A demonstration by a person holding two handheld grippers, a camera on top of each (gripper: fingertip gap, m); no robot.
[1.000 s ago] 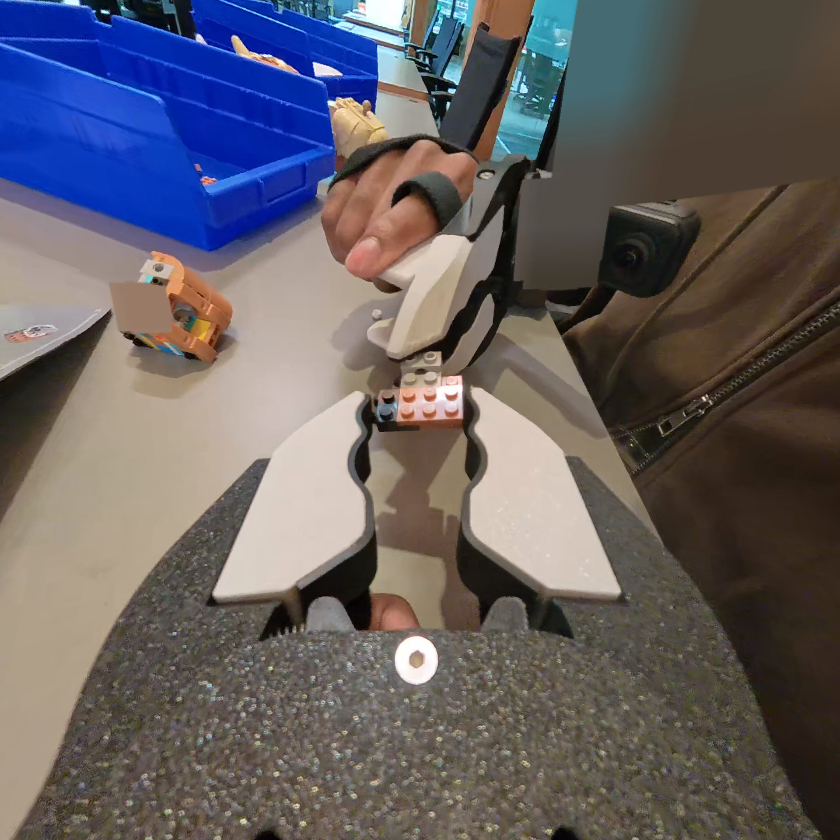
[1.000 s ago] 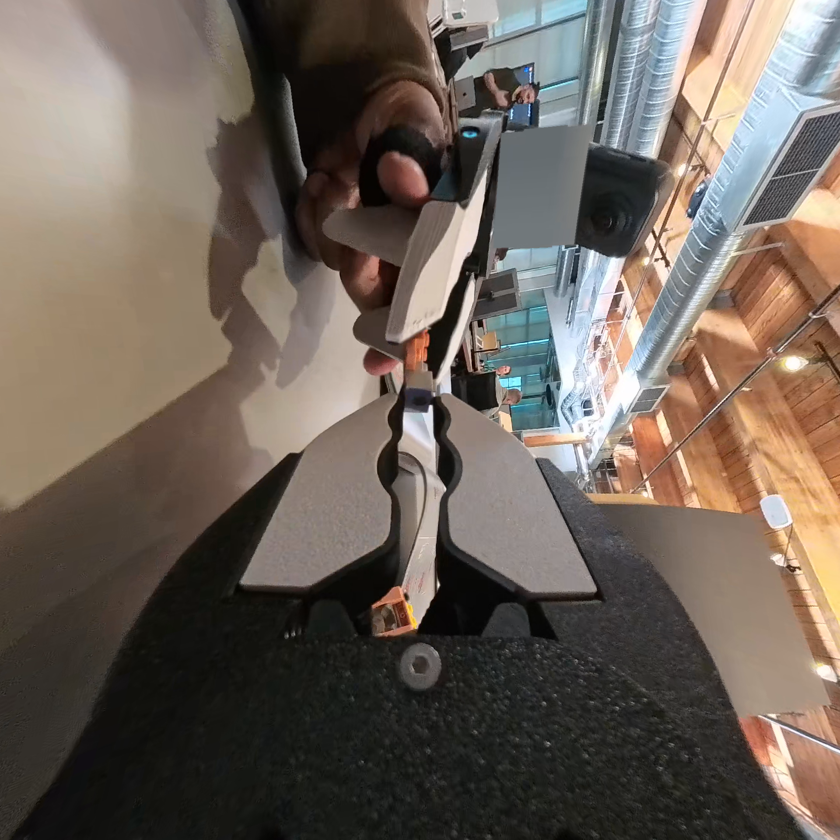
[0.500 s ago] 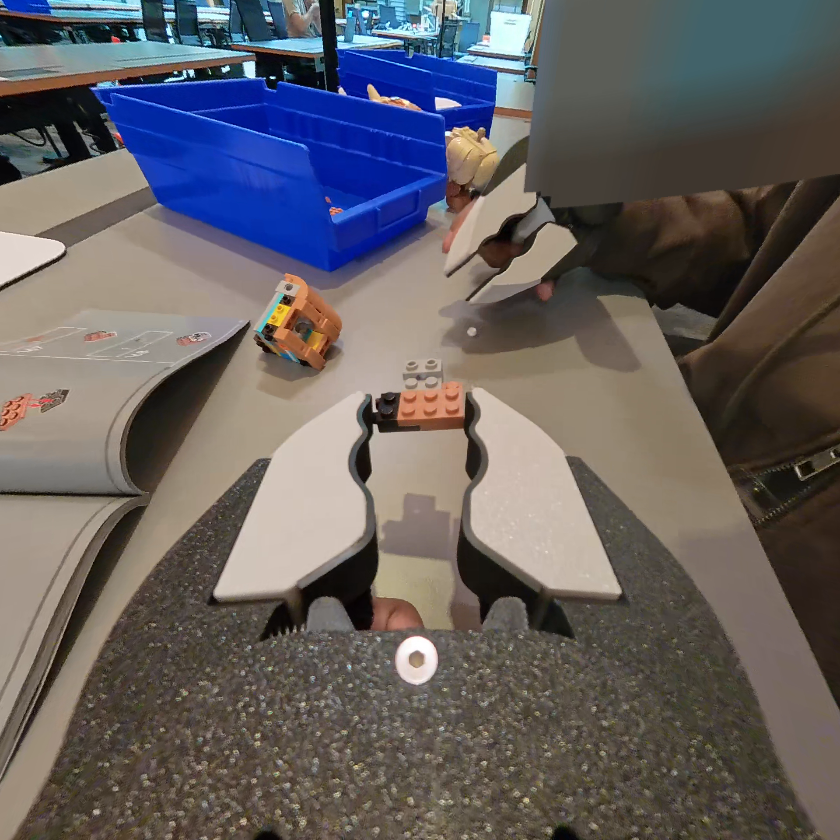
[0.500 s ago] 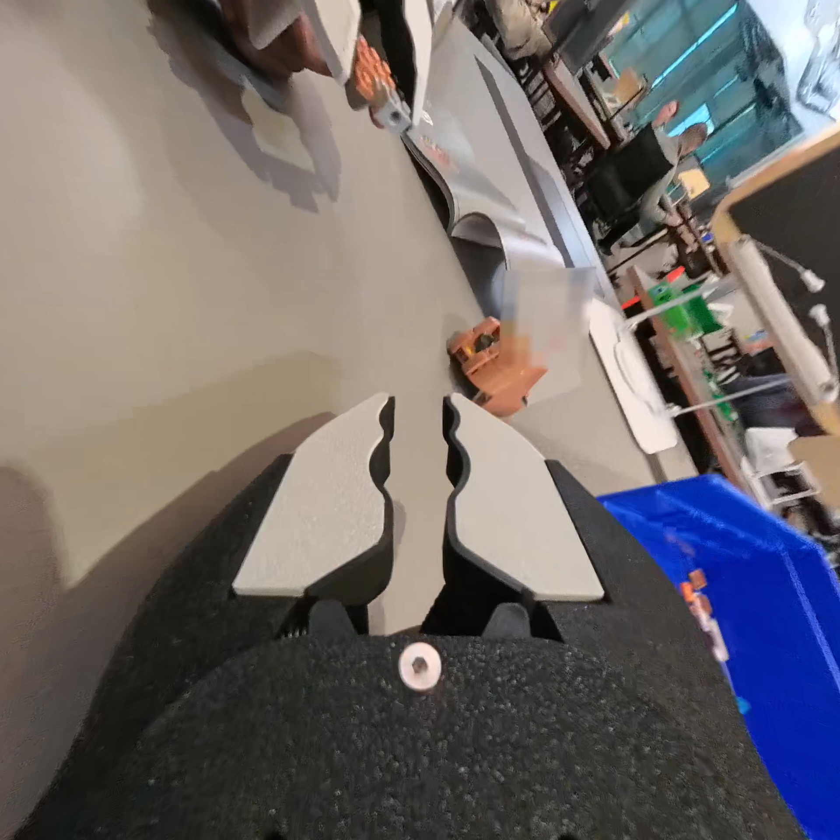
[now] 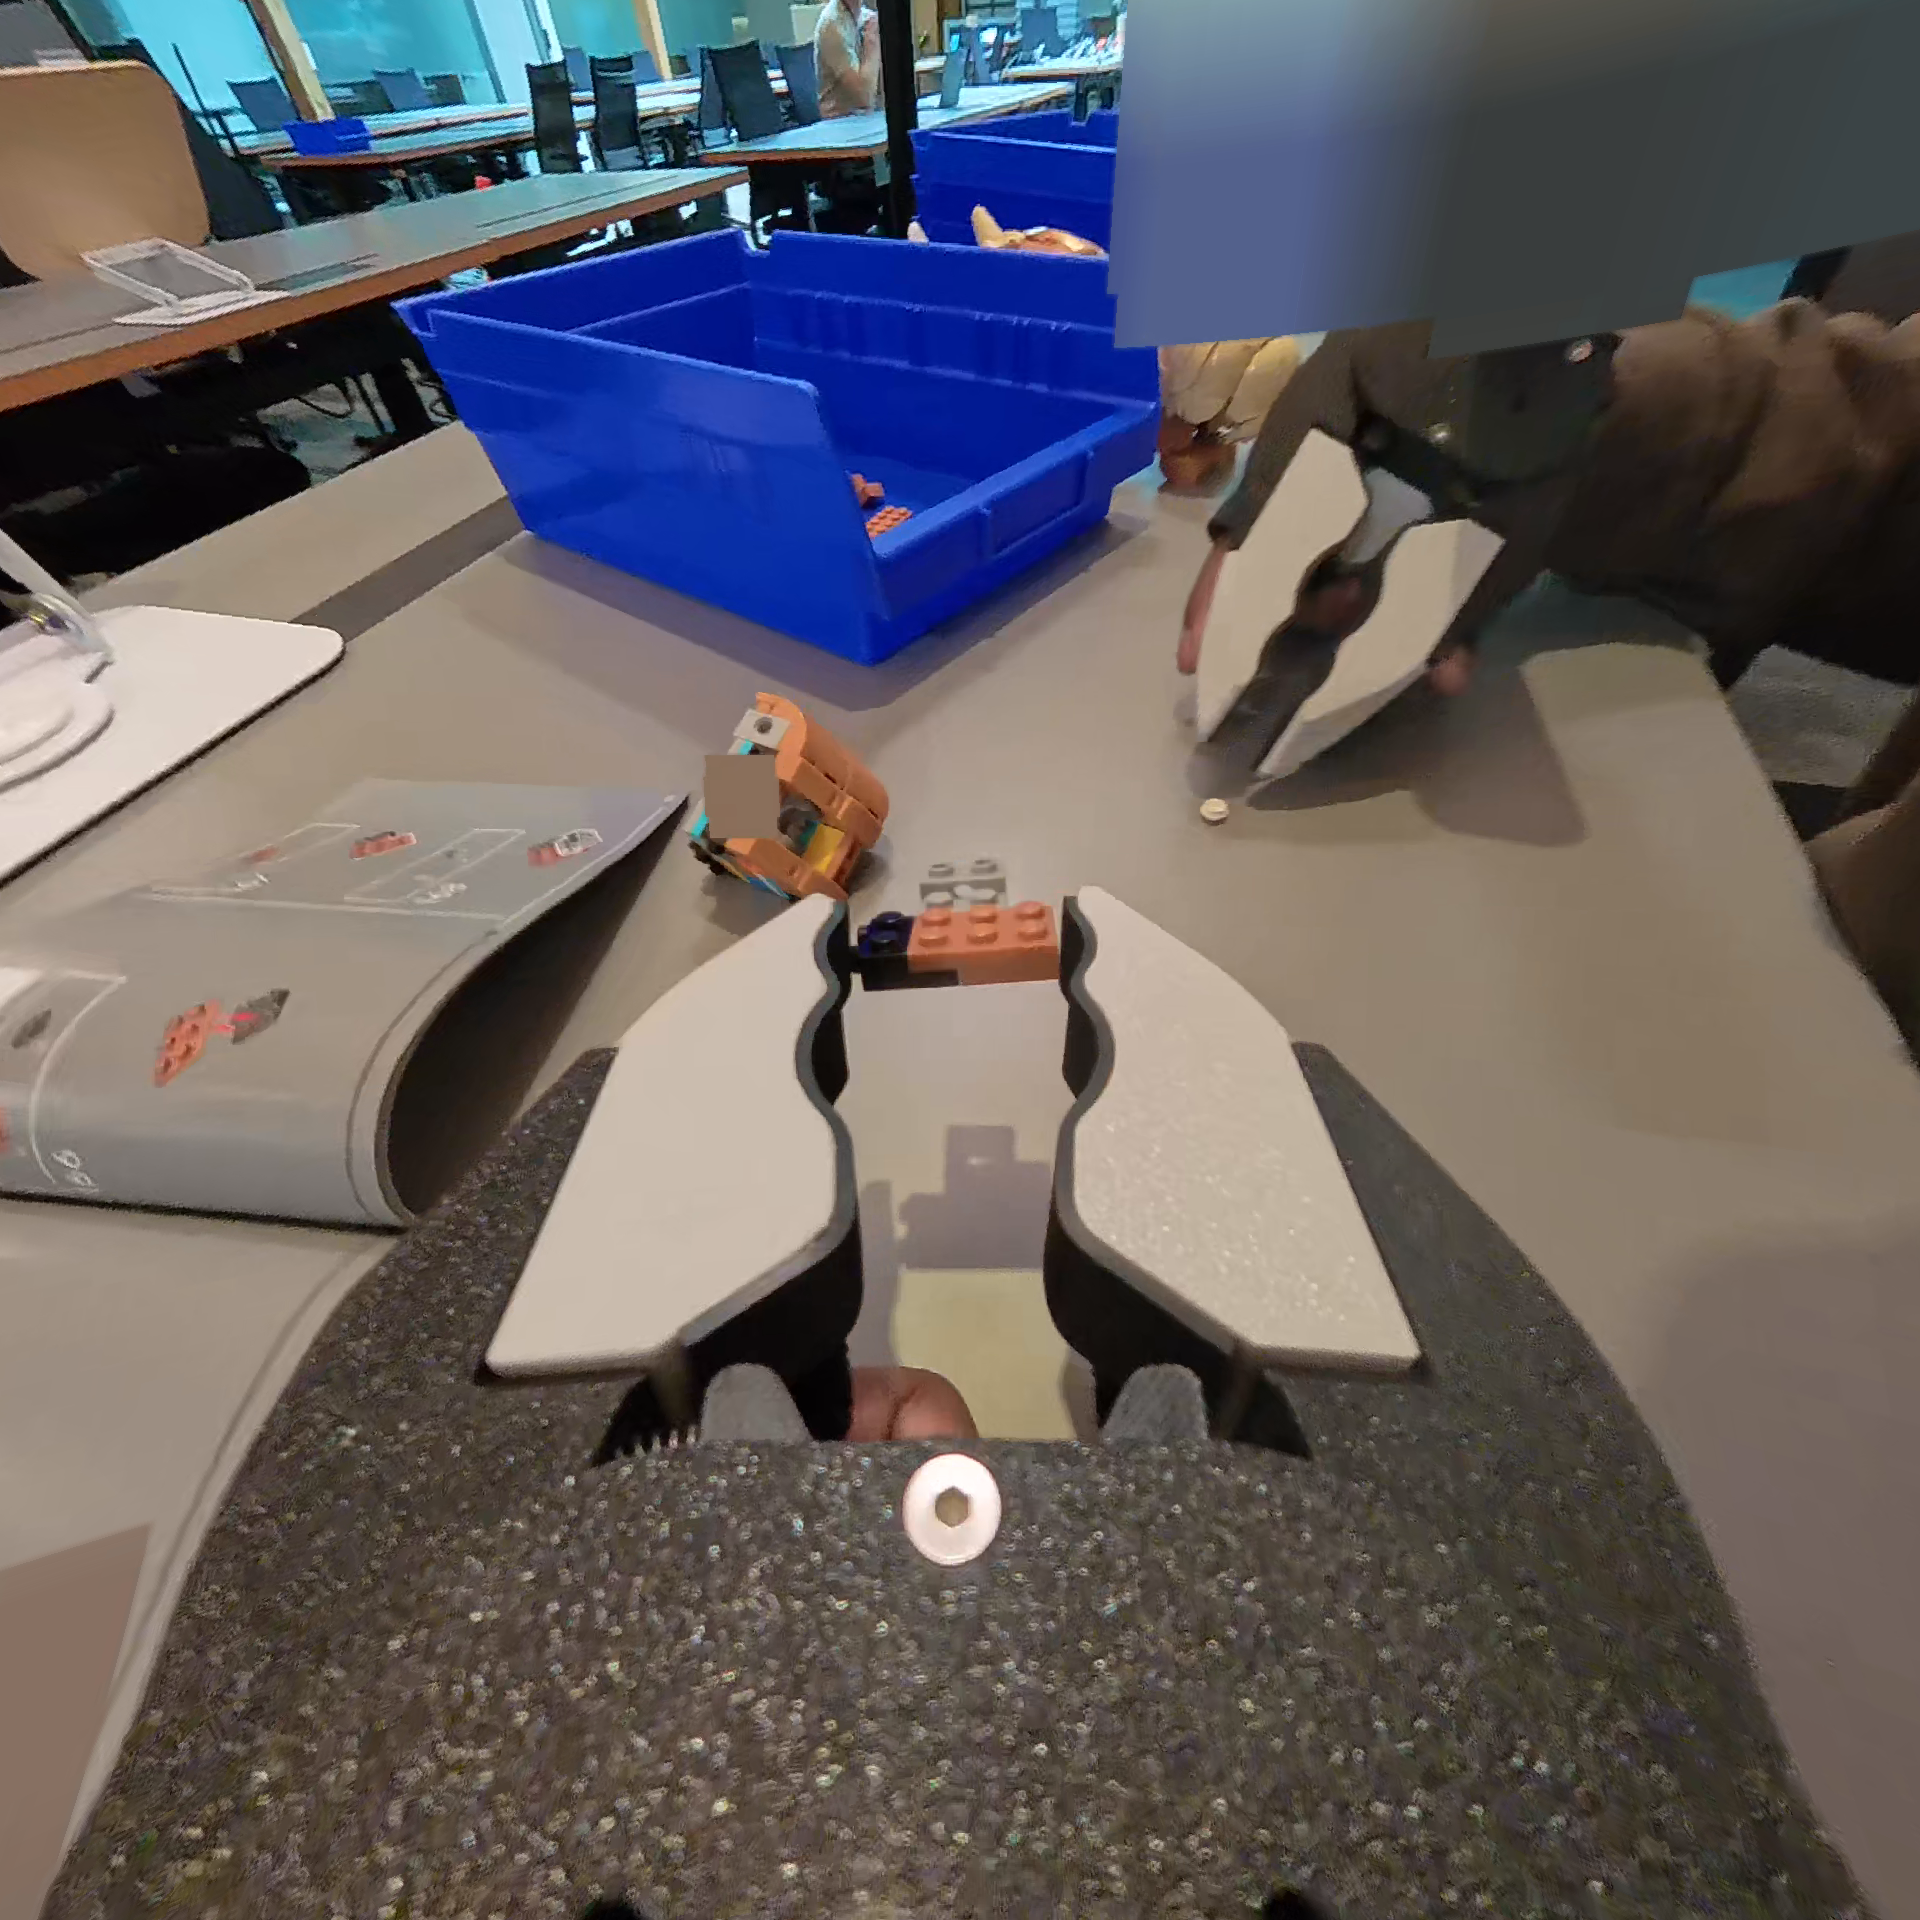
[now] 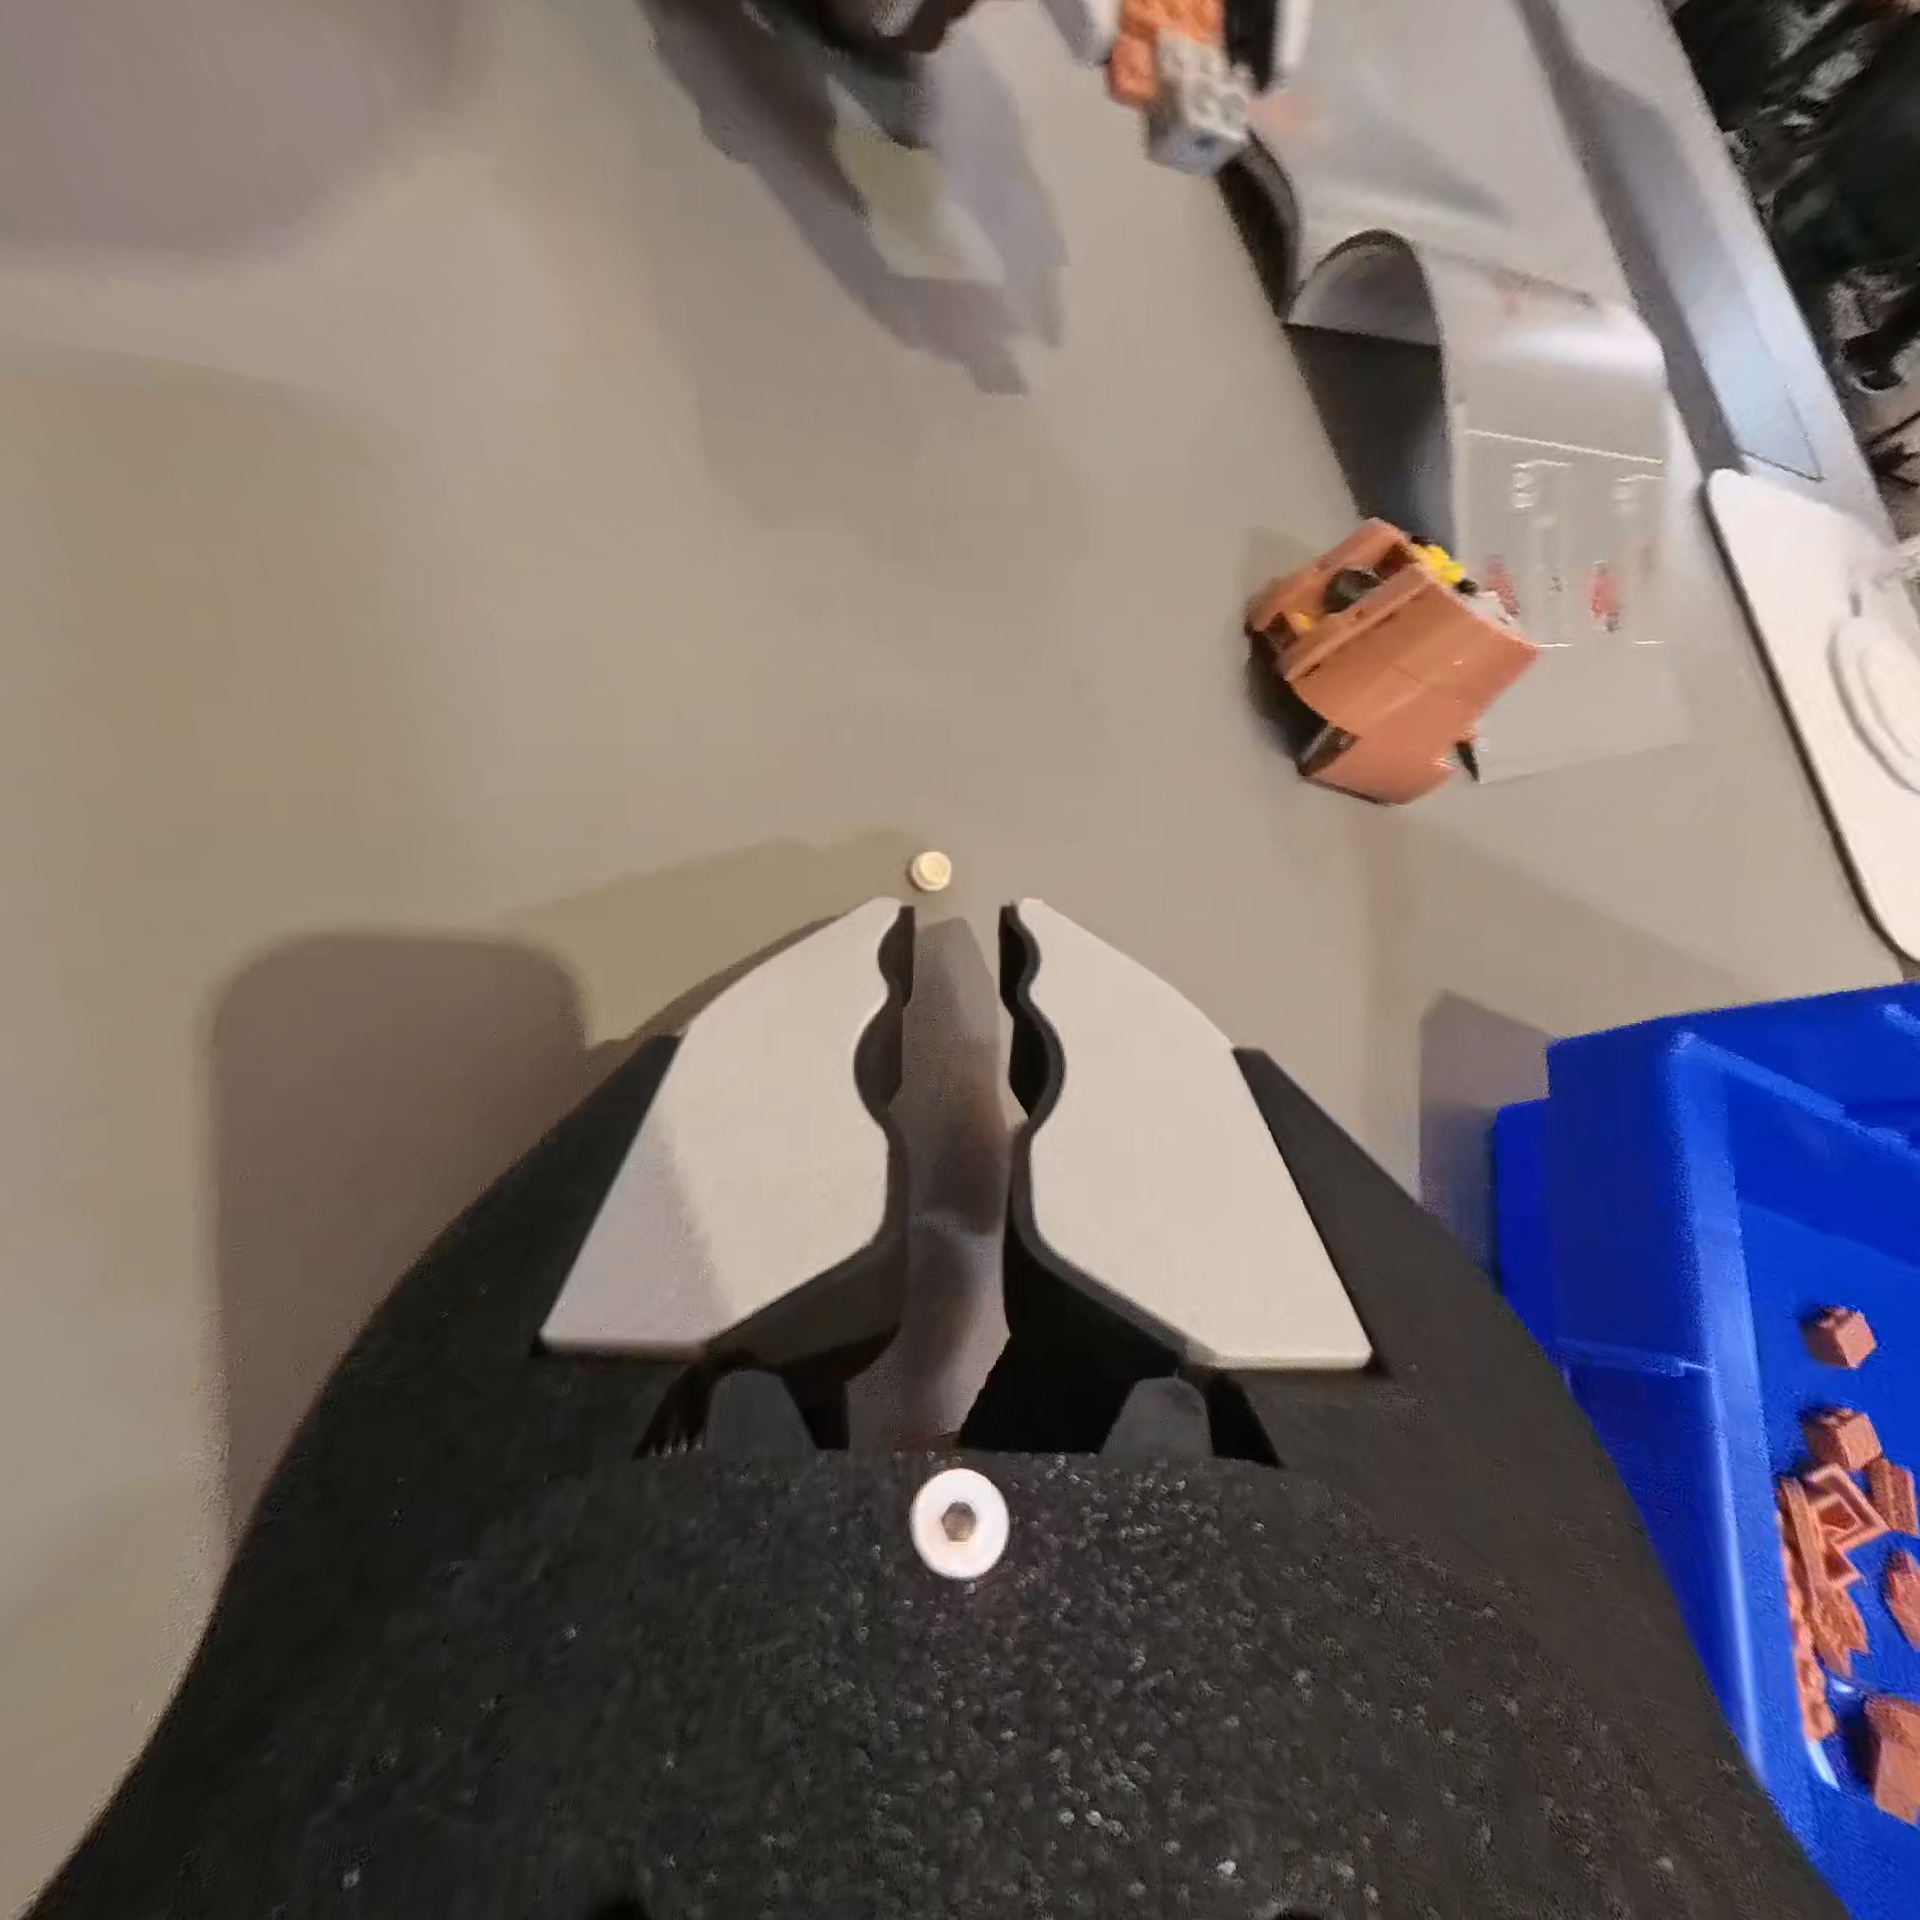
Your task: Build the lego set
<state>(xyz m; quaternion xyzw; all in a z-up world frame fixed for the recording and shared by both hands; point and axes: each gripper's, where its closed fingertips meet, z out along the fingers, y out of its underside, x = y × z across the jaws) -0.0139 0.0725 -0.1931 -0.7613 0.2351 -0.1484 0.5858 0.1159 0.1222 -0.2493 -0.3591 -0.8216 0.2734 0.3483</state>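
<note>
We hold the left gripper (image 5: 958, 940) clamped on a small brick assembly (image 5: 966, 943), brown with a black end piece and a grey brick on its far side, lifted clear of the grey table (image 5: 1403, 1039); its long axis runs crosswise between the fingertips, studs up, the black end toward the left finger. Our right gripper (image 6: 956, 914) hangs low over the table, its fingers parted by a narrow gap with nothing between them, and a small cream round stud (image 6: 930, 869) lies just beyond its left fingertip. Nothing stands between the two. Just past the held assembly a partly built orange-brown model (image 5: 800, 821) lies tipped on its side, beside the curled edge of an open instruction booklet (image 5: 312, 987) at the left. Farther back sits a blue bin (image 5: 790, 436) with a few loose brown bricks (image 5: 883, 509) on its floor; the right wrist view shows more brown pieces heaped inside. A white flat stand base (image 5: 156, 675) lies at far left.
</note>
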